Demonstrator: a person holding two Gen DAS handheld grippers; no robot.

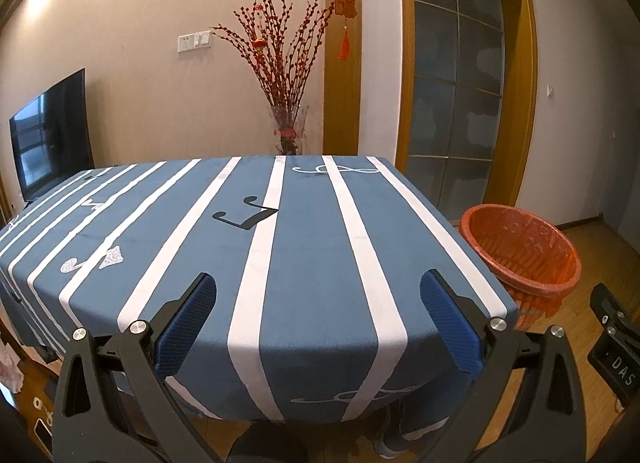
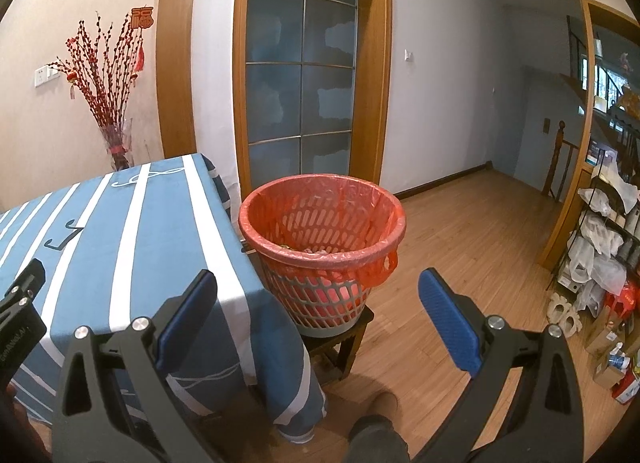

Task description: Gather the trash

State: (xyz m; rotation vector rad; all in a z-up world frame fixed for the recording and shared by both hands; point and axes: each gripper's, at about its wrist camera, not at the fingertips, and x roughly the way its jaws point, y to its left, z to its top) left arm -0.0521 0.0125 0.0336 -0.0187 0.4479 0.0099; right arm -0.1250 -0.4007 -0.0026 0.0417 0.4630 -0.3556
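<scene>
Trash basket [image 2: 322, 253] with its red liner bag [image 2: 376, 269] sits on a small dark wooden stool [image 2: 340, 347], just beside the right edge of the table, and I can make out a few scraps at its bottom, too dim to name; in my left view the same basket [image 1: 520, 251] shows past the table's right side. My left gripper [image 1: 318, 319] hangs over the near edge of the blue striped tablecloth [image 1: 304, 231], its blue pads spread wide with nothing between them. My right gripper [image 2: 318, 315] points at the basket from the near side, likewise spread wide and empty. Far off, red branches in a glass vase [image 1: 288, 129] stand against the wall left of a glass-paned door [image 2: 300, 71], and cluttered shelves [image 2: 604, 247] line the right wall
</scene>
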